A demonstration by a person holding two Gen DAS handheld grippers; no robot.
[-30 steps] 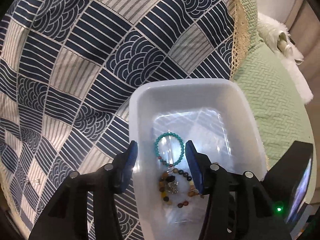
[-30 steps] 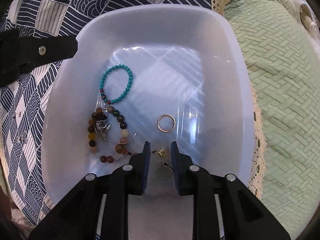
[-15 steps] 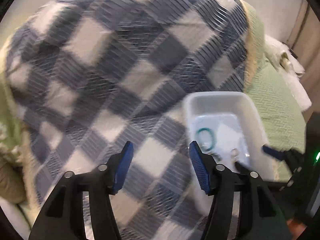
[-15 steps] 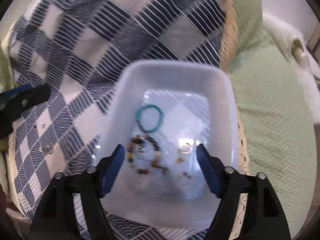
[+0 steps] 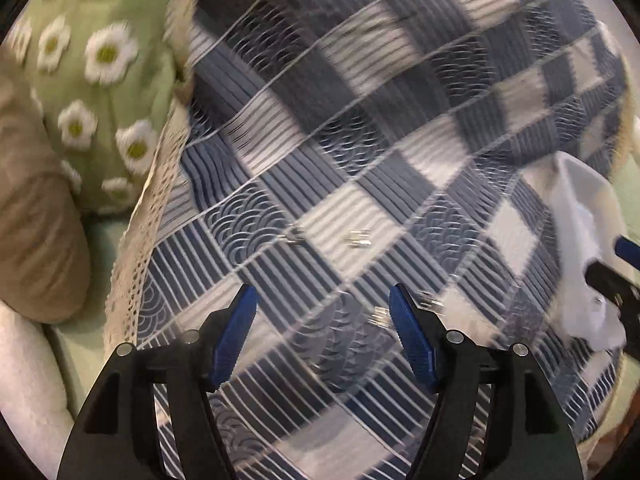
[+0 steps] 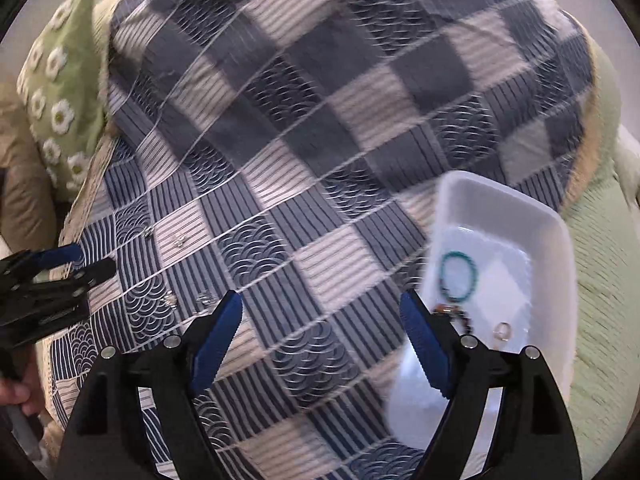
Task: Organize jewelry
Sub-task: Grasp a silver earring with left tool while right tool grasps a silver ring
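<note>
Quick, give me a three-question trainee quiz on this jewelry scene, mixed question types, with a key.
1. True or false: the teal bracelet lies in the white tray.
2. Multiple choice: what is between the fingers of the right gripper? A) a ring B) a bracelet C) nothing
3. Fill in: small silver pieces that are not yet in the tray lie on the blue checked ____.

Key:
1. True.
2. C. Its jaws have just been opening and stand wide over the cloth.
3. Cloth. In the left wrist view, the silver pieces lie ahead of the open, empty left gripper.
</note>
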